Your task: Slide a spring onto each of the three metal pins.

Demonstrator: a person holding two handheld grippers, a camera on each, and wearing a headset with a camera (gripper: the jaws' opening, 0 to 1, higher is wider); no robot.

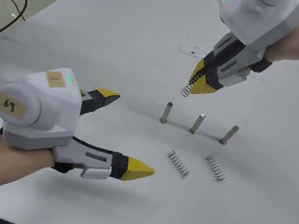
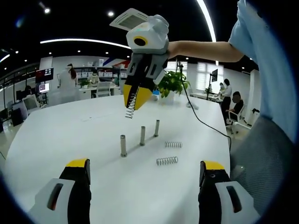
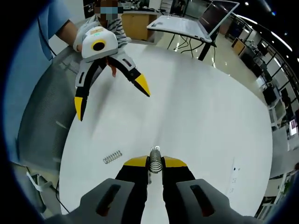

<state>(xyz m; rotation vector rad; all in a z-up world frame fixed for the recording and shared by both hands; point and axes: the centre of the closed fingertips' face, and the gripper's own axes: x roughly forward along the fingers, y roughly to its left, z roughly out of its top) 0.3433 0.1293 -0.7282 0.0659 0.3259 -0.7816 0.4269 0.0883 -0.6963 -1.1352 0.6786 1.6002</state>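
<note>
The right gripper [image 1: 196,84] pinches a spring [image 1: 187,89] by one end above the three standing pins [image 1: 197,123], the left gripper [image 1: 127,132] hanging spread wide nearby, so the dangling spring could come down tilted, catch a pin's tip and topple it.

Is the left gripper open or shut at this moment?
Open. The white left gripper has its yellow-tipped jaws spread wide apart, with nothing held between them.
</note>
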